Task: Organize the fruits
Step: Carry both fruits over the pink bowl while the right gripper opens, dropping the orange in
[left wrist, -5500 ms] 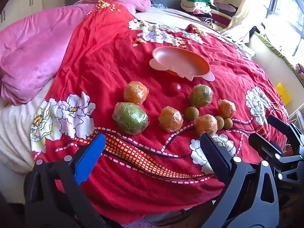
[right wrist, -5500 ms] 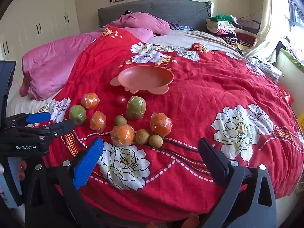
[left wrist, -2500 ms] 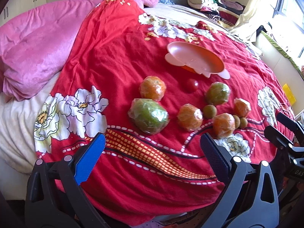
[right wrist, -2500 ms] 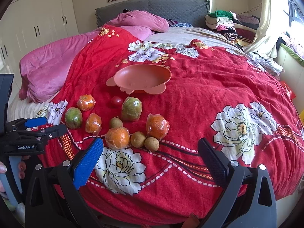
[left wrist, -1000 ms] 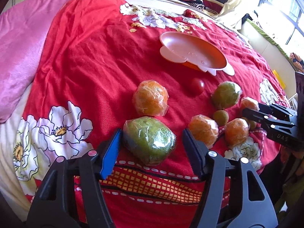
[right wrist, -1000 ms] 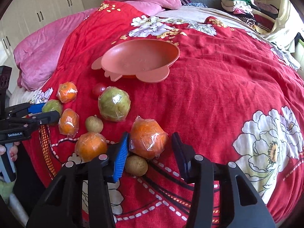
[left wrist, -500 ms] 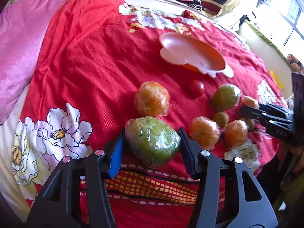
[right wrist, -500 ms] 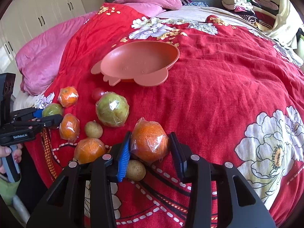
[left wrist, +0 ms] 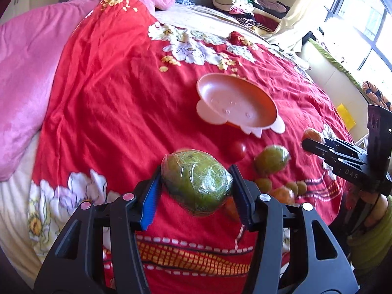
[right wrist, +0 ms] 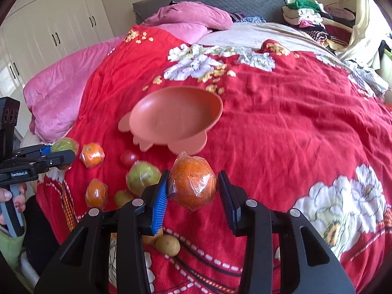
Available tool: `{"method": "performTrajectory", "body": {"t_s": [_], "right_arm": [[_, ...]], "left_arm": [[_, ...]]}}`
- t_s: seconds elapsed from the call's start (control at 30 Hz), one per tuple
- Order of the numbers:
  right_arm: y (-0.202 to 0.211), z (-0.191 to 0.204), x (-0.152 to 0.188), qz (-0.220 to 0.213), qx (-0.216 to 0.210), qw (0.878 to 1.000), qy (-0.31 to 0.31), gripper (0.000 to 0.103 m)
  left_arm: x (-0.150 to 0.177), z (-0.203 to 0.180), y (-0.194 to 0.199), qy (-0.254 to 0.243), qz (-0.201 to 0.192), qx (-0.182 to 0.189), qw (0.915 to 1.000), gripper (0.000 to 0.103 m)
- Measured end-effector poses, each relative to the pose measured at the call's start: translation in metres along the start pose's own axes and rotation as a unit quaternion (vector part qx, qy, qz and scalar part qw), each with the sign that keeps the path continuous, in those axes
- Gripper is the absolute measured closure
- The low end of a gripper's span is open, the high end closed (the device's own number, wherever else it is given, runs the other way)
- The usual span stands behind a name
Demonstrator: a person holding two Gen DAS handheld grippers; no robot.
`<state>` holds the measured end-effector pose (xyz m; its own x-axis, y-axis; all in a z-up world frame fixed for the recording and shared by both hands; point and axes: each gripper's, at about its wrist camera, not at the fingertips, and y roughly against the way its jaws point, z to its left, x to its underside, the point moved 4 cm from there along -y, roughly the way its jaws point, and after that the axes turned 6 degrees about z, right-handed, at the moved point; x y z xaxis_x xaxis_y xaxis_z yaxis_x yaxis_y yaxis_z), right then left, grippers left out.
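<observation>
My left gripper [left wrist: 196, 192] is shut on a large green fruit wrapped in plastic film [left wrist: 196, 181] and holds it above the red bedspread. My right gripper [right wrist: 193, 196] is shut on a film-wrapped orange [right wrist: 192, 183], also lifted off the bed. An empty pink bowl [left wrist: 235, 103] [right wrist: 176, 117] sits beyond both. On the spread lie a small red fruit [left wrist: 237, 150] [right wrist: 128, 158], a second wrapped green fruit [left wrist: 270, 159] [right wrist: 142, 176], wrapped oranges [right wrist: 92, 155] [right wrist: 96, 193] and small brown fruits [right wrist: 167, 245].
The red flowered bedspread [right wrist: 294, 122] covers the bed, with a pink quilt [left wrist: 27, 73] on the left and pink pillows [right wrist: 191, 17] at the grey headboard. Folded clothes [right wrist: 316, 22] pile at the far right. White wardrobes [right wrist: 56, 22] stand on the left.
Both grippers closed on their fruits and lifted them off the bedspread; the green fruit and the orange now hang above the cloth, closer to the bowl.
</observation>
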<state>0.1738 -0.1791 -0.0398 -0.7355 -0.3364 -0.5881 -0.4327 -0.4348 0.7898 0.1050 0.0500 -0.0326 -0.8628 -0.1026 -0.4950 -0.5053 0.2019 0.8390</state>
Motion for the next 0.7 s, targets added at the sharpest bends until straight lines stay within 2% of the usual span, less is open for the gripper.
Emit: {"method": "performTrajectory", "body": {"t_s": [0.33, 0.7], "right_arm": [[-0.003, 0.002, -0.020, -0.010, -0.006, 1.000, 0.010, 0.065], [-0.016, 0.007, -0.036, -0.007, -0.012, 1.000, 0.027, 0.065]], "left_arm": [[-0.035, -0.010, -0.013, -0.004, -0.005, 0.015, 0.9999, 0.058], [-0.069, -0.024, -0.038, -0.016, 0.008, 0.029, 0.9994, 0.058]]}}
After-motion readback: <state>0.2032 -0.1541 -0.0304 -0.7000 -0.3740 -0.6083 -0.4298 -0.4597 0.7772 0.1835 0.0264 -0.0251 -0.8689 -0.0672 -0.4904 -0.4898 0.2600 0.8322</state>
